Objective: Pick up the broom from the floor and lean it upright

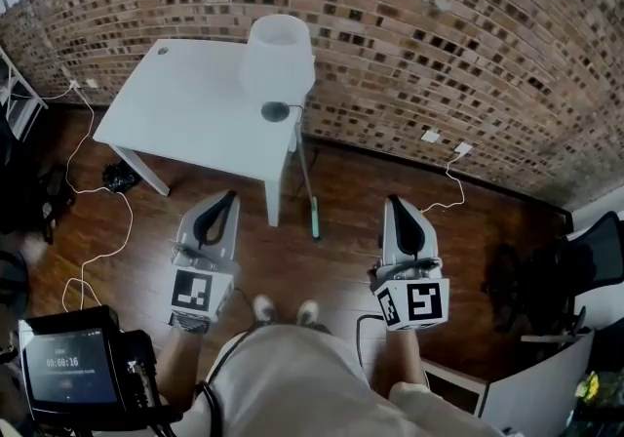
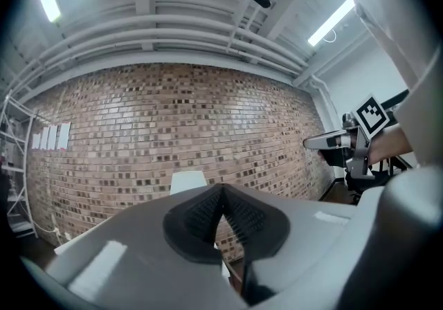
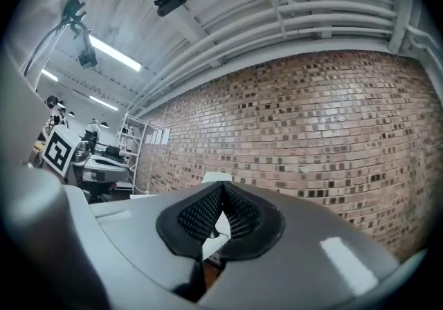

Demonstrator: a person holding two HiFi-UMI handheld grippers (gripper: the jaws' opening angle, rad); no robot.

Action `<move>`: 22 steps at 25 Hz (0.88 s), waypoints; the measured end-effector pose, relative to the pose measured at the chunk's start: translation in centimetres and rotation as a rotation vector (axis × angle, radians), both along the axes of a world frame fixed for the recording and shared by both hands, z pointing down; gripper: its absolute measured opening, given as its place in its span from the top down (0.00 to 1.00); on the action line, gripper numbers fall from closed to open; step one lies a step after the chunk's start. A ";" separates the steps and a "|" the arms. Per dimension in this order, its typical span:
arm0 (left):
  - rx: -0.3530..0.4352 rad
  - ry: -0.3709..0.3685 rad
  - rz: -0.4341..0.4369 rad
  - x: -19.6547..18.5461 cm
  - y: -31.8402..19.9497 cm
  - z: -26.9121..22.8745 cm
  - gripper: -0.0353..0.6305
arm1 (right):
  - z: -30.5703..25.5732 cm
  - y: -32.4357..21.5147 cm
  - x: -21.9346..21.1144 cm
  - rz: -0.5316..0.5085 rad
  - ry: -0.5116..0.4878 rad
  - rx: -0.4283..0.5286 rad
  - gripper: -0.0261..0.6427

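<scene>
The broom (image 1: pixel 308 186) stands steeply against the table's (image 1: pixel 185 118) near corner, teal end on the floor (image 1: pixel 336 264), midway between left tongs (image 1: pixel 225 201) and right tongs (image 1: pixel 394 205), both closed, empty

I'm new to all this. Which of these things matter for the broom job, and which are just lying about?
For the job:
- broom, leaning against the white table
- left hand-held gripper, shut, empty
- right hand-held gripper, shut, empty

Just lying about:
- lamp on the table
- white cable on the floor
- black chair
- small screen
</scene>
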State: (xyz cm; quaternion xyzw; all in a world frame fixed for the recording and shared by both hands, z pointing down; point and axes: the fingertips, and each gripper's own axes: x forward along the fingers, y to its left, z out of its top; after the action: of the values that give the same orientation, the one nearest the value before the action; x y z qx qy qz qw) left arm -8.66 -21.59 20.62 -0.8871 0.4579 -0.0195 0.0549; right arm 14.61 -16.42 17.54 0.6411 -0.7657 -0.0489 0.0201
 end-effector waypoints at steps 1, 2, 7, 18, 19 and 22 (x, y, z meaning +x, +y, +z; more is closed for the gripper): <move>-0.011 0.004 -0.002 0.1 0.3 -0.1 0.94 | 0.0 0.2 0.2 0.002 0.003 -0.004 0.94; -0.018 0.008 -0.004 0.2 0.4 -0.1 0.94 | 0.1 0.3 0.5 0.006 0.007 -0.009 0.94; -0.009 0.006 0.005 0.0 0.5 -0.2 0.94 | 0.8 0.7 0.5 0.020 0.028 -0.027 0.94; -0.038 0.008 0.050 1.4 4.3 2.6 0.94 | 2.2 6.9 1.2 0.058 -0.001 -0.047 0.94; -0.039 0.013 0.051 1.6 5.3 2.6 0.94 | 2.0 7.9 1.4 0.052 0.003 -0.038 0.94; -0.004 0.011 0.052 2.2 8.8 2.7 0.94 | 1.3 11.2 2.1 0.038 0.025 -0.005 0.94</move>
State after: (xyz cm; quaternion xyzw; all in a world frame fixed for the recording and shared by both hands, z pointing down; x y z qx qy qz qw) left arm -6.47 -12.82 23.27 -0.8989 0.4349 -0.0143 0.0512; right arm 16.69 -5.25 18.83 0.6547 -0.7532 -0.0548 0.0321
